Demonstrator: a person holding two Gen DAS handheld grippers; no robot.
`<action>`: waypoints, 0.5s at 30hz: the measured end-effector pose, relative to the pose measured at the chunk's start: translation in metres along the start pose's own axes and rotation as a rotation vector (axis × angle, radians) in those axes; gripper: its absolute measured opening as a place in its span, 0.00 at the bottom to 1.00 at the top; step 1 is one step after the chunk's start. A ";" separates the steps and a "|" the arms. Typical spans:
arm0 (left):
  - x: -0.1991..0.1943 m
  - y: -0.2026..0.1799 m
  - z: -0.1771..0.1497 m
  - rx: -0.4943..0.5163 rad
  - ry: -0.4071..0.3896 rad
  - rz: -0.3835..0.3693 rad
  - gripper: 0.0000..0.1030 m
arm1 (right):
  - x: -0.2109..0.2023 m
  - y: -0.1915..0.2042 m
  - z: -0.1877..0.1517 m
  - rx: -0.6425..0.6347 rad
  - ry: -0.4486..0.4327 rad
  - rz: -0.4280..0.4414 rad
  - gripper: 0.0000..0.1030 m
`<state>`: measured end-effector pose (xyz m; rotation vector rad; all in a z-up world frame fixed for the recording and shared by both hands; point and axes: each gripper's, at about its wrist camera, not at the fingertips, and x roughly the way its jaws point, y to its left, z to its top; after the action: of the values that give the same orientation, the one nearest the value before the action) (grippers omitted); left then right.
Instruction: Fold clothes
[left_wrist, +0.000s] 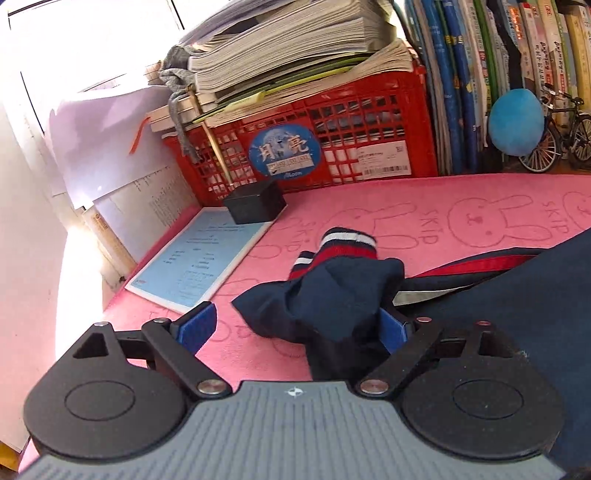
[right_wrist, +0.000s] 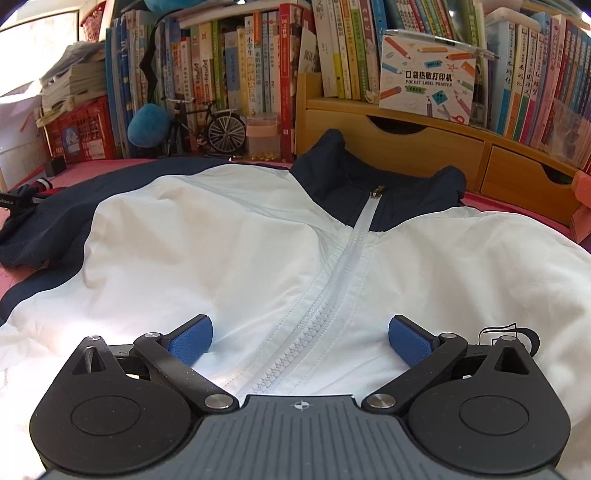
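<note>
Pink towelling printed with rabbits (left_wrist: 491, 221) covers the worktop we are working on. We see the jacket (right_wrist: 229, 243) spread front-up across its middle, white body zipped shut, navy collar (right_wrist: 373, 177) toward the back edge. Its navy sleeve (left_wrist: 332, 295) lies bunched toward the left edge, its striped cuff (left_wrist: 347, 242) pointing at the back. Our left gripper (left_wrist: 295, 325) is spread wide with the sleeve lying between its blue pads, not clamped. Our right gripper (right_wrist: 299, 341) hangs wide open over the zip (right_wrist: 317, 314), holding nothing. At the back left corner a red crate (left_wrist: 332, 147) is stacked with paper and booklets (left_wrist: 288, 48); a small black box (left_wrist: 255, 203) sits before it. Wooden drawers (right_wrist: 406, 147) along the back edge are shut, with books standing above them.
</note>
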<state>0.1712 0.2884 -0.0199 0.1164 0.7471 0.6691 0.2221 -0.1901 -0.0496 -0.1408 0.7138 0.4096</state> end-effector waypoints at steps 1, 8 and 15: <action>-0.002 0.010 -0.003 -0.020 0.008 0.013 0.89 | 0.000 0.000 0.000 0.000 0.000 0.000 1.00; -0.013 0.081 -0.021 -0.161 0.067 0.103 0.93 | 0.000 -0.002 0.000 -0.004 0.000 0.004 1.00; -0.013 0.128 -0.051 -0.253 0.132 0.226 0.89 | 0.000 -0.003 -0.001 -0.003 0.000 0.004 1.00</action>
<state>0.0636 0.3747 -0.0083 -0.0771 0.7758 0.9882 0.2229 -0.1930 -0.0501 -0.1426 0.7134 0.4148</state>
